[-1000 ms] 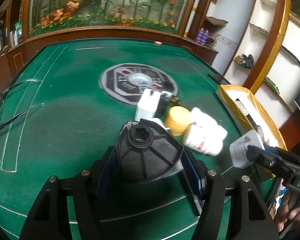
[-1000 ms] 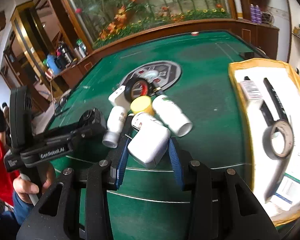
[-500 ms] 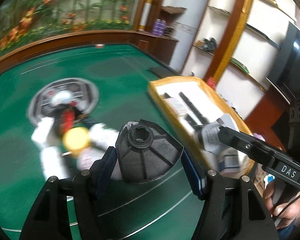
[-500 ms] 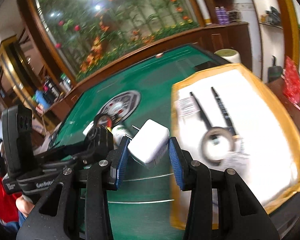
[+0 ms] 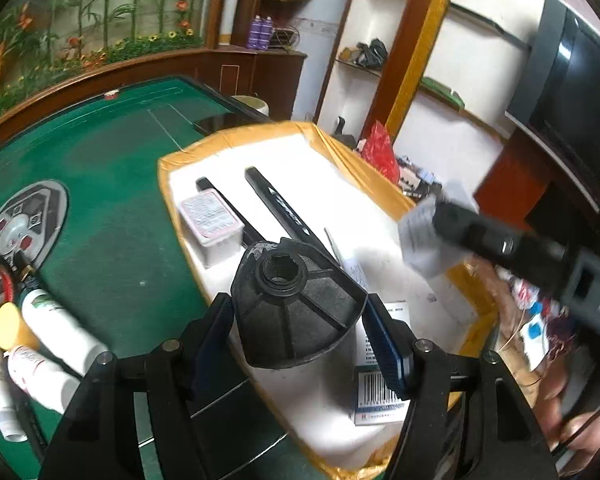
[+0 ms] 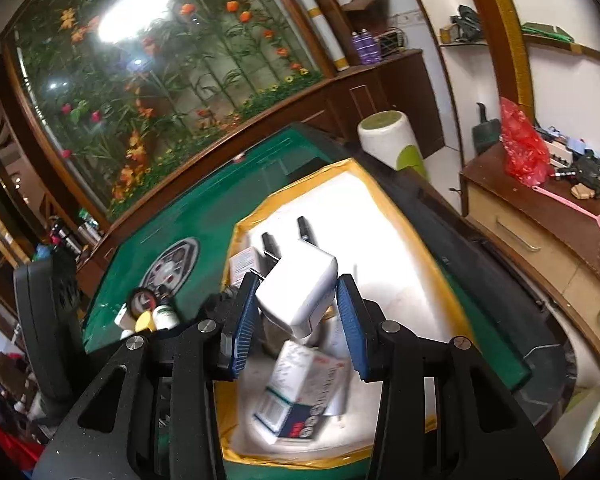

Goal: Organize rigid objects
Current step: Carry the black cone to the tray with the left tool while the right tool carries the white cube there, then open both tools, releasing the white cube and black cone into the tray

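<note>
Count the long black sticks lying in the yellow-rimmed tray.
2. Both sticks lie at the far end of the tray: one by the labelled box, the other right of it. Held items may hide more.

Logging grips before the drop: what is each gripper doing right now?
Left gripper: closed on the black ribbed plastic part.
Right gripper: closed on the white charger.

Both wrist cameras look forward and down along their own fingers, close above the table's [image 5: 100, 168] right edge. Each faces the yellow-rimmed tray [image 5: 168, 208] [image 6: 384, 196]; both share it and the bottles [image 5: 56, 320] [image 6: 164, 314].
</note>
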Demonstrator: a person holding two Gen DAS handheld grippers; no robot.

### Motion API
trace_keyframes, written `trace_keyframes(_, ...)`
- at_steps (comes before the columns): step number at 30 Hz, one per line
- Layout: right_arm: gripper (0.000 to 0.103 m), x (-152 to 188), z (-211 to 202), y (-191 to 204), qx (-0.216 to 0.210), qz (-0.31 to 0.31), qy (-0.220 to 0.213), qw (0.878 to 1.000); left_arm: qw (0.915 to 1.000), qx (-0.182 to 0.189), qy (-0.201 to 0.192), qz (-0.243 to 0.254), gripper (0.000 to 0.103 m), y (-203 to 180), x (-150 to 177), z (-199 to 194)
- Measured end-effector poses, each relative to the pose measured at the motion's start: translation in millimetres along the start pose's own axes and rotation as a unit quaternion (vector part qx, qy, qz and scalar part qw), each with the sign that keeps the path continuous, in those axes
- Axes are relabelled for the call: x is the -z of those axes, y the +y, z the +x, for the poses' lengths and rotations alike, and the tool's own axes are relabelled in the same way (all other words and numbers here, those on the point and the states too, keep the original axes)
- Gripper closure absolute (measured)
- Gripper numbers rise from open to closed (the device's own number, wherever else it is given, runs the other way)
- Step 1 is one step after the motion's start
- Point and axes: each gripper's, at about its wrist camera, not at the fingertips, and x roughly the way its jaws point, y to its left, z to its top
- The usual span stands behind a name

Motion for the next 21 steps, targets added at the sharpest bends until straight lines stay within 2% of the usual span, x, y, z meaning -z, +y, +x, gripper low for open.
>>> trace_keyframes(6,0.063,-24,17,0,0.022,-0.015,0.01,1.0,0.9999,0.013,-0.002,0.006,0.036,-2,3,2)
trace_keyframes(14,0.064,-69,79,4,0.046,-0.038,0.064,0.996,0.9995,0.029,-0.014,-0.001,0.036,0,4,0)
trace_keyframes(19,0.064,-78,112,-4,0.074,-0.04,0.094,0.992,0.9991,0.04,-0.014,-0.01,0.036,1,2,2)
trace_keyframes(21,0.064,-77,122,-7,0.073,-0.038,0.107,0.991,0.9988,0.044,-0.013,-0.016,0.036,2,2,3)
